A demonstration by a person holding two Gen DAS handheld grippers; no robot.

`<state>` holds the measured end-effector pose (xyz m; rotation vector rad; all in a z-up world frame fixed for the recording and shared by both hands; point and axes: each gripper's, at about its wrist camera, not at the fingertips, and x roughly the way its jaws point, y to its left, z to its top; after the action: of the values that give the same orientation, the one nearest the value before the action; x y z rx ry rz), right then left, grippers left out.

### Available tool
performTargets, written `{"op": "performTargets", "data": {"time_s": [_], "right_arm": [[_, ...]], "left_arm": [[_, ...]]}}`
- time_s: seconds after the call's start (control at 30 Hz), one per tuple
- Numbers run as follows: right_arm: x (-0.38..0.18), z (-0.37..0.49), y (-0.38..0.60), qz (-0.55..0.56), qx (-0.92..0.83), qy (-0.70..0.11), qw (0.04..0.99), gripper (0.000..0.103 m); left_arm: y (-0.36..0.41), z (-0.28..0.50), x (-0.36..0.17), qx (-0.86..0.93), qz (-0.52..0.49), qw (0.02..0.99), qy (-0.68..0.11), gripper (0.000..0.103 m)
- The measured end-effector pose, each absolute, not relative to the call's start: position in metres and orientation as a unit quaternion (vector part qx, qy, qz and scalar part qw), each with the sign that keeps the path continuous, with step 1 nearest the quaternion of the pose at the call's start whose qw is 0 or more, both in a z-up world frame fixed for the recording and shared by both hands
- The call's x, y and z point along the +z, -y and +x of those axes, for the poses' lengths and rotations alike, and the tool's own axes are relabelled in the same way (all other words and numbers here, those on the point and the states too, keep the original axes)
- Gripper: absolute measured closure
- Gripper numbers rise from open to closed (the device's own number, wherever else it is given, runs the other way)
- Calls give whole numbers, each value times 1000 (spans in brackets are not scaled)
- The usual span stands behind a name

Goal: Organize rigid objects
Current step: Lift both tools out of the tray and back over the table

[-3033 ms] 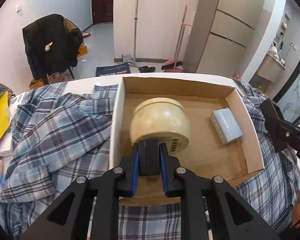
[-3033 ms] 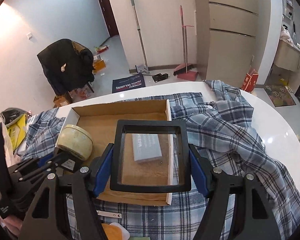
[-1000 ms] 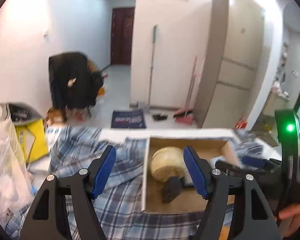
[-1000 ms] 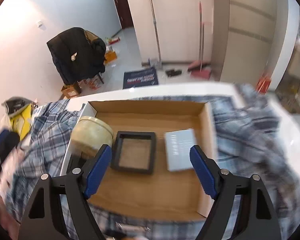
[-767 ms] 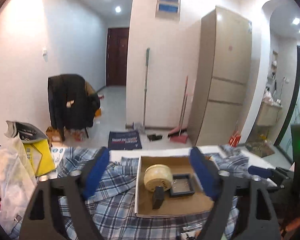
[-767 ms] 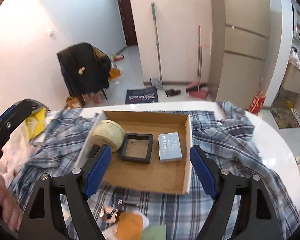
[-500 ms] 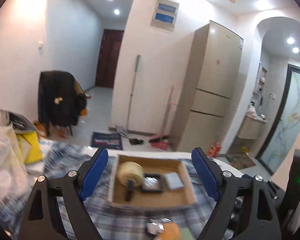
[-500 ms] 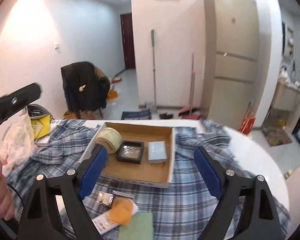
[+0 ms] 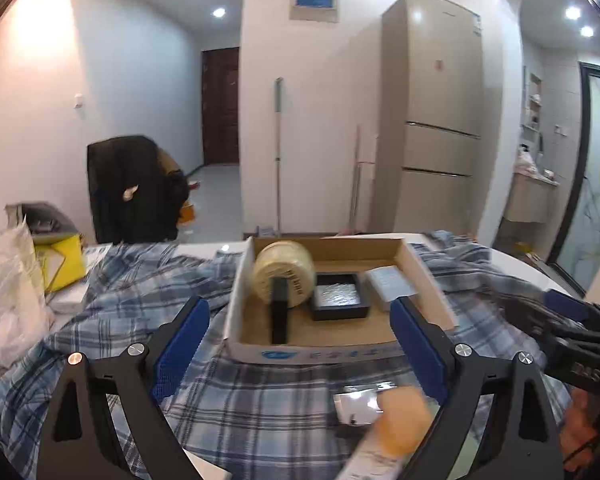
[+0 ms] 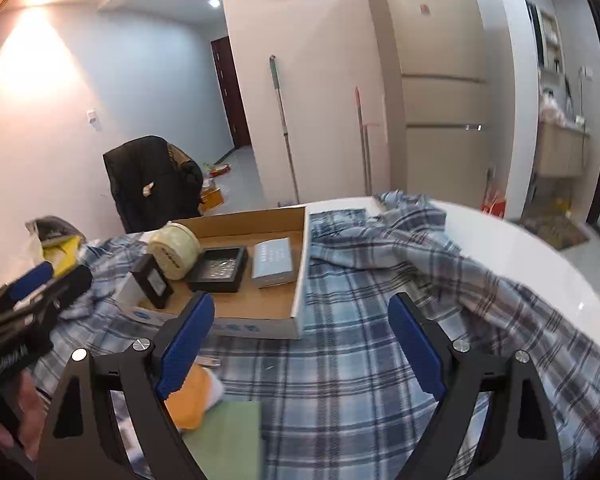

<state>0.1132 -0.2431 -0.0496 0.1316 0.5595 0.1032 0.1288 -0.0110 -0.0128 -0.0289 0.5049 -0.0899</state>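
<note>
1. Sitting on a checked shirt [image 9: 148, 292] that covers the white worktop [image 10: 512, 248], the box [image 9: 340, 354] has low walls, so things can be dropped in from above.
2. Inside the box are four things. A round cream jar [image 9: 283, 276] lies on its side at the left end. A small black frame [image 10: 153, 285] stands upright just in front of it, close to the jar or touching it (I cannot tell which).
3. Next comes a flat black case [image 10: 220, 269] in the middle, and a grey packet [image 10: 273, 262] lies beside it on the right. They lie in a row, which keeps the box neat.
4. Near the front, outside the box, lie an orange thing [image 10: 192, 400], a green card [image 10: 228, 440] and a shiny wrapper [image 9: 356, 402]. I think these may be next.
5. The left hand-held gripper [image 9: 300, 346] has just been opening; its jaws stand wide apart with nothing between them.
6. The right hand-held gripper [image 10: 300, 346] is spread wide too, and empty, ready to pick something up.
</note>
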Motion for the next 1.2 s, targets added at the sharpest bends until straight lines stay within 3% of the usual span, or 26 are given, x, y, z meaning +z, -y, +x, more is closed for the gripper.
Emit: {"op": "performTargets", "data": {"time_s": [0.17, 0.43, 0.8, 1.0, 1.2], "right_arm": [[-70, 117, 238, 82, 74, -326, 939, 15], [-69, 121, 238, 66, 61, -337, 937, 15], [-40, 105, 225, 67, 71, -425, 900, 15], [-59, 99, 203, 42, 95, -437, 893, 15], [-85, 110, 202, 39, 97, -449, 887, 15]], "left_arm": [[-14, 133, -27, -47, -68, 954, -289, 10], [-20, 124, -34, -33, -58, 948, -311, 10], [-28, 73, 9, -61, -42, 957, -281, 10], [-36, 50, 27, -65, -10, 973, -223, 10], [-50, 68, 6, -47, -5, 965, -258, 10]]}}
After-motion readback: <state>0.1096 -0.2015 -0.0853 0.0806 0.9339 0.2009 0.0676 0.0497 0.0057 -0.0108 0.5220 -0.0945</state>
